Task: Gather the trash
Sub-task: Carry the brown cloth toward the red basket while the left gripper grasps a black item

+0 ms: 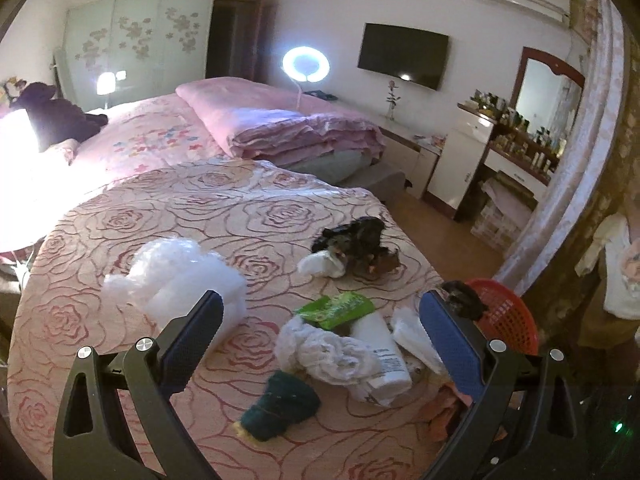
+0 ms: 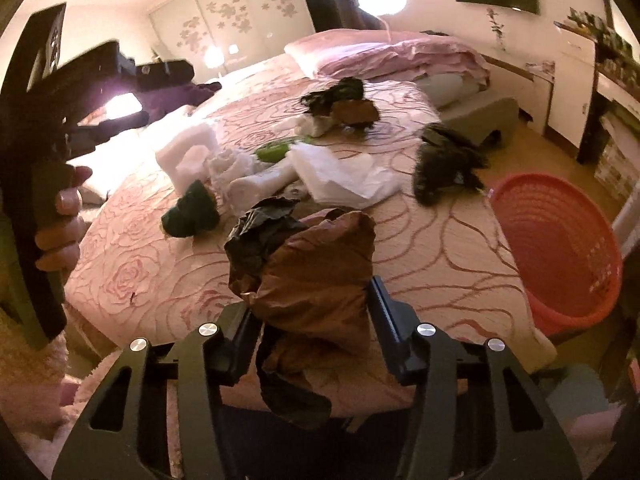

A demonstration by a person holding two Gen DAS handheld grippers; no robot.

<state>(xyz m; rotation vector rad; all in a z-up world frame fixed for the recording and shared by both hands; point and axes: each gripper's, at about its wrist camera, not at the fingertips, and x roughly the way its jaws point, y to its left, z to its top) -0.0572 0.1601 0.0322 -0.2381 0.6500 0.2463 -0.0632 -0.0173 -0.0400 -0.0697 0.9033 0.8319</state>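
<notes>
- Left wrist view: left gripper (image 1: 320, 316) hovers over the bed (image 1: 120, 220) w/ rose-pattern cover, jaws spread wide, nothing between the pads.
- Trash lies scattered on the cover ahead: white bubble wrap (image 1: 176, 276) by the left finger, green packet (image 1: 336, 306) approx centre, crumpled white tissue wad (image 1: 324, 350) just below it, white wrapper w/ print (image 1: 384, 364) touching the wad, dark green scrap (image 1: 280, 404) nearest the camera.
- Further off: black-and-brown crumpled bags (image 1: 360, 248) w/ a white scrap touching them.
- Red basket (image 1: 504, 312) sits at the bed's right edge, partly behind the right finger; a small dark scrap near its rim.
- Right wrist view: right gripper (image 2: 310, 304) pinches a crumpled brown bag (image 2: 320, 280) w/ black plastic bunched on its left side; pads press both flanks, bag sits between the fingers above the cover's near edge.
- Red basket (image 2: 560, 240) is to the right, beside the bed, apart from the held bag; inside looks empty as far as visible.
- Another black scrap (image 2: 444, 164) lies on the cover btw the pile and basket.
- A hand (image 2: 60, 220) at left edge grips the other tool's handle.
</notes>
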